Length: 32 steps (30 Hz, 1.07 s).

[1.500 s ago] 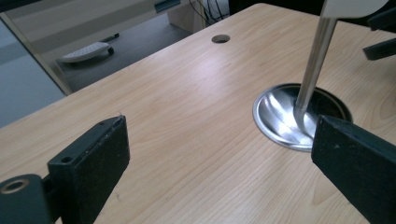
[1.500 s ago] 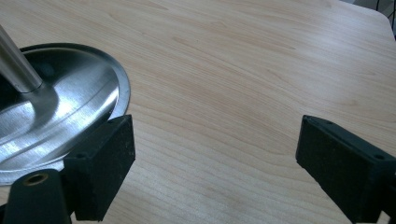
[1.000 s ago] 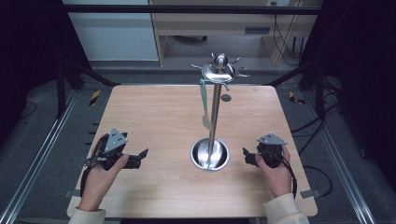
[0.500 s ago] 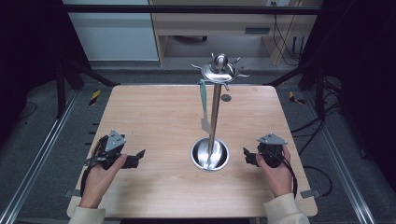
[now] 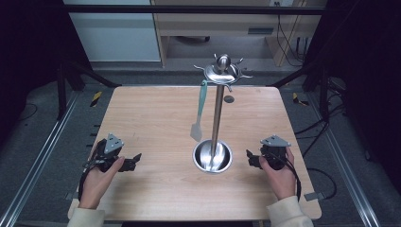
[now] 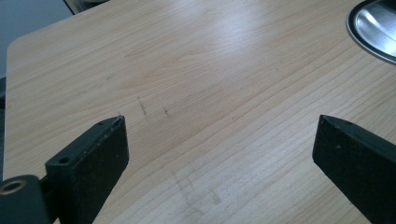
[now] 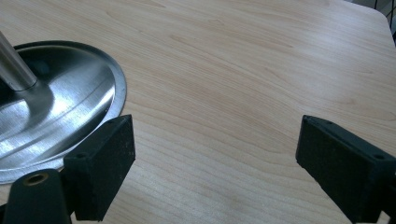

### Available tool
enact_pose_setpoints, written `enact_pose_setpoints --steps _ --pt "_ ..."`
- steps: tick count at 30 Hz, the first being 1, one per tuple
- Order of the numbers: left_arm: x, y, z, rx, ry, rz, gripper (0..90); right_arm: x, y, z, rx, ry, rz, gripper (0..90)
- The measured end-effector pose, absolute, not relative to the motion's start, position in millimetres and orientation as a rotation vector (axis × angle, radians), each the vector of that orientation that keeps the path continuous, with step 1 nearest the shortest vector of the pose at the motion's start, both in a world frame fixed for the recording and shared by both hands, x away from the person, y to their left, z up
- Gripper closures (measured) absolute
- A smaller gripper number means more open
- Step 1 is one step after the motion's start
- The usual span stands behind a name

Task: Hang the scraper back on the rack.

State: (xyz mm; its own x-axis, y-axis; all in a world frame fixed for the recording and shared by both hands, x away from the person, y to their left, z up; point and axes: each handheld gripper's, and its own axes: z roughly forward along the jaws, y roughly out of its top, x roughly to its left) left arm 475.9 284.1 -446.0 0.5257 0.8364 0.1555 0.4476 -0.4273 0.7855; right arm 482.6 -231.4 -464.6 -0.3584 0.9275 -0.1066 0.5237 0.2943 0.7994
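Resting on the desk point(image 5: 156, 123), both tools sat released, left tool point(image 5: 134, 161) and right tool point(image 5: 251, 158) unmoved from a second before; stand point(image 5: 217, 118) untouched, nothing begun.

I see a table point(image 5: 156, 118) of pale wood with fine grain, matt, with a few faint dark scuffs (clear in the left gripper view). The utensil stand point(image 5: 217, 109) looks like polished metal; its round base point(image 7: 60, 107) is glossy and mirrors the light. The hanging spatula point(image 5: 198, 113) seems soft teal plastic, matt. My left gripper point(image 6: 219, 149) has matt black jaws, like hard plastic.
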Motion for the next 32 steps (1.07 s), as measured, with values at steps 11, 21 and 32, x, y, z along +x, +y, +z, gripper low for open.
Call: enact_pose_setpoints --steps 11,21,32 --pt "482.0 295.7 -457.3 2.07 1.088 0.725 3.8 483.2 -231.2 -465.6 1.286 1.995 0.908 12.2" --pt "487.3 316.7 -467.1 2.022 1.127 0.789 4.7 483.4 -231.3 -466.7 1.289 2.003 0.9 12.2" --pt "489.0 324.1 -471.6 1.99 1.174 0.77 4.8 482.5 -231.8 -467.2 1.293 2.009 0.9 12.2"
